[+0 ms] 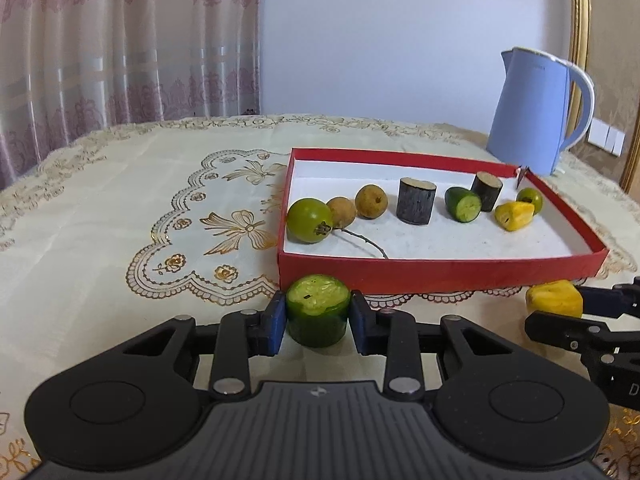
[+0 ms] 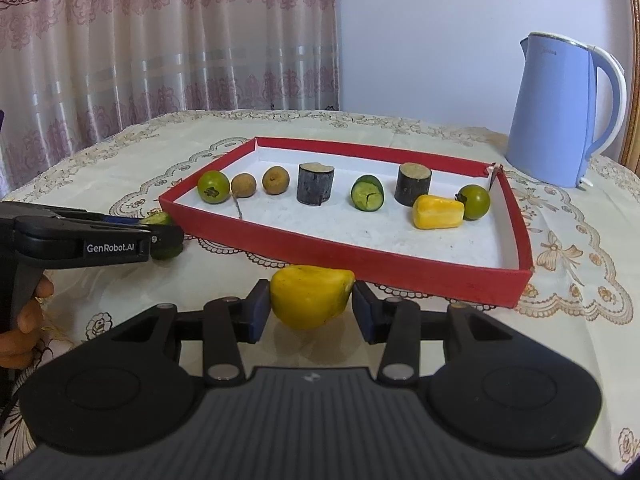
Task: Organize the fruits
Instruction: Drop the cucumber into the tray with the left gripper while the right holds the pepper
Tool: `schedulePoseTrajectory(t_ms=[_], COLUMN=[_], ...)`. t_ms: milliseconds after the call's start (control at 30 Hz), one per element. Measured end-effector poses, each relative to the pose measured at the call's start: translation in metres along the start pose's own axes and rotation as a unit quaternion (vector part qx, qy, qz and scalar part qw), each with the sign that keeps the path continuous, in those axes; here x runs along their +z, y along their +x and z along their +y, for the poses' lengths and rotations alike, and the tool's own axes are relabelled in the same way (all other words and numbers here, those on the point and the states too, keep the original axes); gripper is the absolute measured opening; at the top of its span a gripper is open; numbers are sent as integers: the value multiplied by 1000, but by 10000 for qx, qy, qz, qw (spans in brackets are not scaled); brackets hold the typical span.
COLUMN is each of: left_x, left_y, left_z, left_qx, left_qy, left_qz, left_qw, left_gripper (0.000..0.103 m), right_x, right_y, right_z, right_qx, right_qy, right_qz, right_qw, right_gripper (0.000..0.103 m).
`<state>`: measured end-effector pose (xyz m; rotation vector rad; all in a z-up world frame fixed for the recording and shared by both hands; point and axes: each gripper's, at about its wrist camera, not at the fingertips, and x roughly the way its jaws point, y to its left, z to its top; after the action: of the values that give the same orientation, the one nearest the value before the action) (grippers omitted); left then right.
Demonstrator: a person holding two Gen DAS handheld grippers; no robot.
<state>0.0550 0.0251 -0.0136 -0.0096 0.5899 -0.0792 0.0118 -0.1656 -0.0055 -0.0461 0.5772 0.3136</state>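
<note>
Just short of the red tray's (image 1: 440, 276) near wall, both tools are loaded with 1 piece each. Left gripper (image 1: 318, 314) is clenched on a cut green cucumber piece (image 1: 318, 310), blue pads against its skin, pale cut face upward; the upright hold suits standing it on end, as judged from the dark cylinders in the tray. Right gripper (image 2: 310, 304) is clamped on a yellow fruit piece (image 2: 310, 296), gripped across its width and seemingly clear of the tablecloth (image 2: 580, 280). Both pieces remain outside the tray, over the cloth. Inside, 8 items stand in a loose row: a green round fruit (image 1: 310, 220), 2 brown longan-like fruits (image 1: 372, 201), 2 dark cut cylinders (image 1: 416, 206), a second cucumber piece (image 1: 463, 204), a second yellow piece (image 1: 514, 216) and another green fruit (image 1: 530, 200). Like seems paired with like, so each held piece probably belongs beside its twin. Left wrist view shows the cucumber's cut face and grip plainly, but little of the right tool. Right wrist view adds the person's hand (image 2: 24, 312) on the left tool's handle and the blue kettle (image 2: 560, 120) entire, well apart from the tray.
</note>
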Motion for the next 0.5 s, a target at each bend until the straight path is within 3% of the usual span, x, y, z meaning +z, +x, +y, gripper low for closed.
schedulePoseTrajectory(t_ms=[100, 167, 267, 500], left_x=[-1, 0, 0, 3], left_y=[5, 5, -2, 7], left_z=[-3, 0, 9, 24], left_qx=[33, -170, -296, -305], left_qy=[72, -19, -288, -766], left_qz=[212, 247, 6, 200], left_qw=[9997, 9995, 9991, 9964], left_gripper=[42, 72, 98, 99], right_x=[-1, -2, -2, -3], right_y=[2, 3, 5, 11], right_z=[-2, -3, -4, -3], right_qx=[23, 22, 14, 3], right_qy=[53, 79, 91, 59], right_qz=[8, 10, 31, 146], right_qw=[10000, 10000, 10000, 9999], right_gripper=[42, 42, 42, 42])
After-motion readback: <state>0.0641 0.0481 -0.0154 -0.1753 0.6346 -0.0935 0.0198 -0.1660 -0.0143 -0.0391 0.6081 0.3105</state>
